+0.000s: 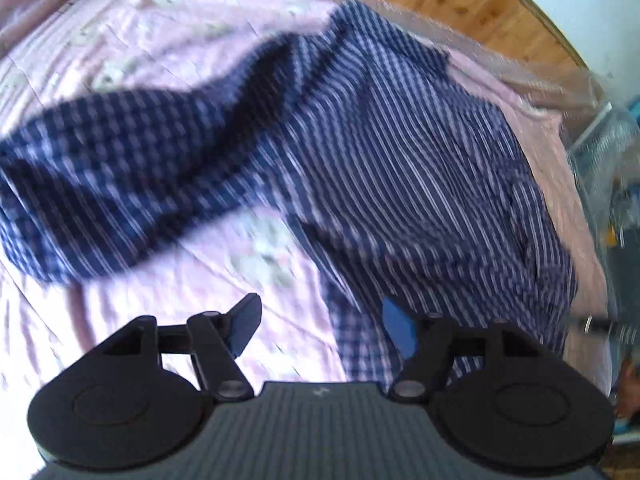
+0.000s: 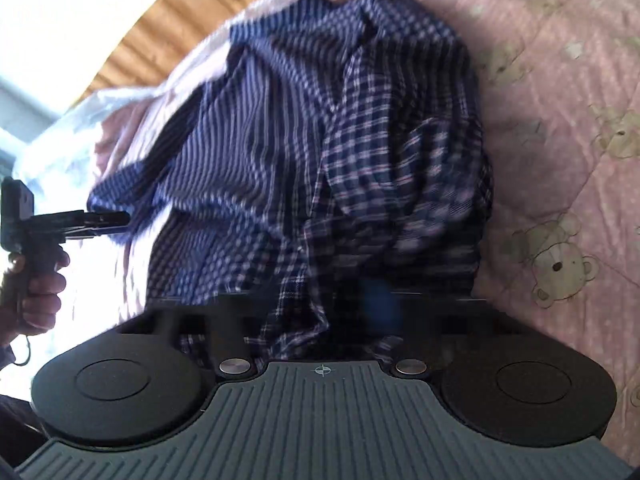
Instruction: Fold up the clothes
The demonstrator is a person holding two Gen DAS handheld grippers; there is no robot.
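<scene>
The crumpled blue checked cotton shirt (image 1: 360, 152) lies just beyond the left gripper (image 1: 320, 328), whose fingers are spread and empty; the right gripper (image 2: 344, 312) has its fingers pressed together, blurred.

A crumpled navy checked cotton shirt (image 1: 360, 152) lies on a pink quilted bedspread printed with teddy bears (image 2: 560, 120). In the left wrist view one sleeve stretches left across the bedspread. A wooden floor (image 1: 460, 0) lies beyond the bed's far edge. The left gripper (image 1: 320, 328) hangs above the shirt's near edge.
</scene>
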